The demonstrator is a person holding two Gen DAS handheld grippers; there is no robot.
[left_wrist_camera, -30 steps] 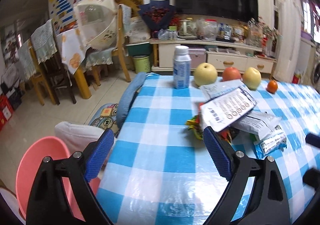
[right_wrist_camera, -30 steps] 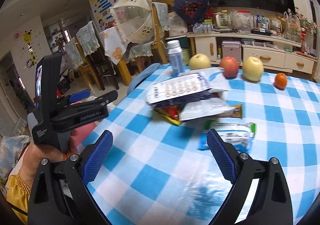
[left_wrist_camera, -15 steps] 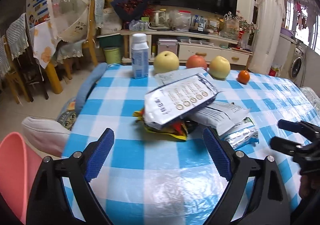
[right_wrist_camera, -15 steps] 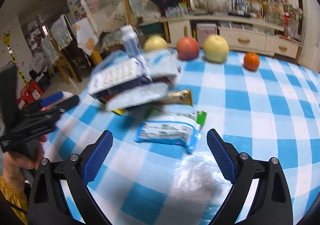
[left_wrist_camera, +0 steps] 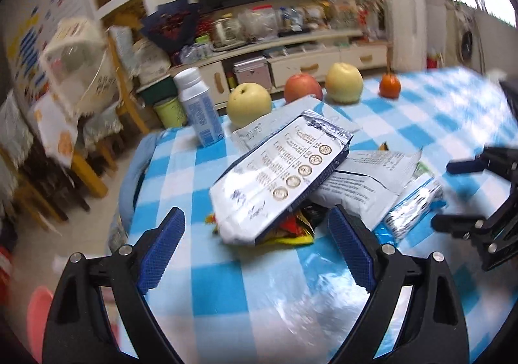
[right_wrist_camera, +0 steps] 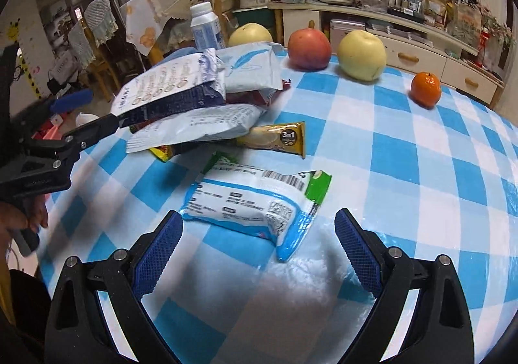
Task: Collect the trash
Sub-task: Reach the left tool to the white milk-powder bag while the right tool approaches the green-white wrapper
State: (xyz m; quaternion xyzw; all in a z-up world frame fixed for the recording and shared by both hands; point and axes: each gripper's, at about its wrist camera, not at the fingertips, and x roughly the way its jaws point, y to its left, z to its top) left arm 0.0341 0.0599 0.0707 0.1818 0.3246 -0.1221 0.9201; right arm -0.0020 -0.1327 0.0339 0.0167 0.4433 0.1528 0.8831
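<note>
Your right tongs (right_wrist_camera: 259, 254) are spread wide and empty, with the flat blue-and-white plastic wrapper with a green end (right_wrist_camera: 259, 202) lying just beyond them on the blue-and-white checked bench (right_wrist_camera: 421, 170). It looks light, limp and slick, so pinch it across the crinkled near corner, not the flat middle. Your left tongs (left_wrist_camera: 255, 250) are also spread and empty, facing the silver-and-navy foil pouch (left_wrist_camera: 281, 182) topping the wrapper heap; grip its near sealed edge, since it may slide.
</note>
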